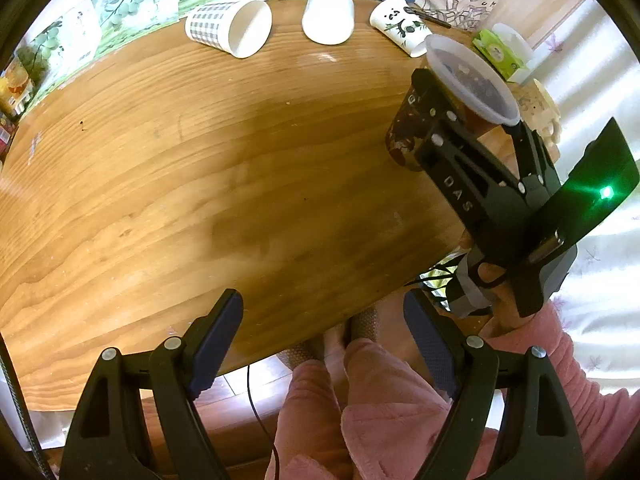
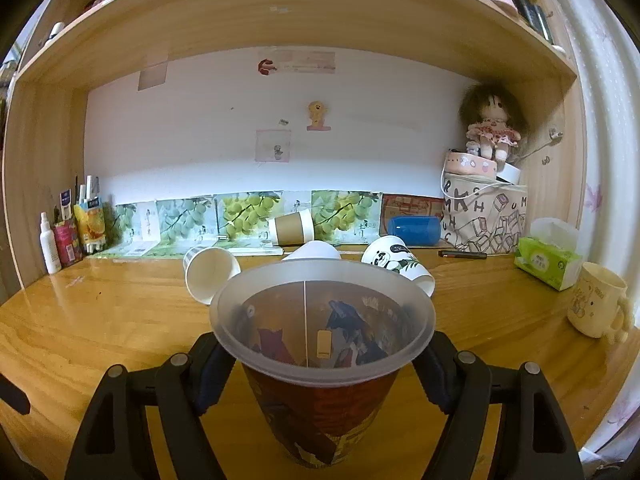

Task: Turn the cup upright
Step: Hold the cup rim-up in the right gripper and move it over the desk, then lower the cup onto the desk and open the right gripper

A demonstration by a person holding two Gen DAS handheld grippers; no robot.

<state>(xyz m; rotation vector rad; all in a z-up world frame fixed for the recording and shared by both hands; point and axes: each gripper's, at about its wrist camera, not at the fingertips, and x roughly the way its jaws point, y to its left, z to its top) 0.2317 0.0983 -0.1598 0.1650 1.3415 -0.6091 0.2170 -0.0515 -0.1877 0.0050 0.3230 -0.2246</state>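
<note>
A translucent plastic cup with a dark red printed sleeve (image 2: 320,364) stands upright, mouth up, between the fingers of my right gripper (image 2: 320,376), which is shut on its sides just above or on the wooden desk (image 2: 100,320). In the left wrist view the same cup (image 1: 472,80) sits at the desk's right side, held by the right gripper (image 1: 468,128). My left gripper (image 1: 320,344) is open and empty over the desk's near edge.
Several paper cups lie on their sides at the back: a checked one (image 1: 228,28), a plain white one (image 1: 328,16), a panda one (image 1: 400,24), a brown-banded one (image 2: 290,228). A tissue box (image 2: 548,260), a cream mug (image 2: 598,304) and a printed bag (image 2: 484,216) stand at right.
</note>
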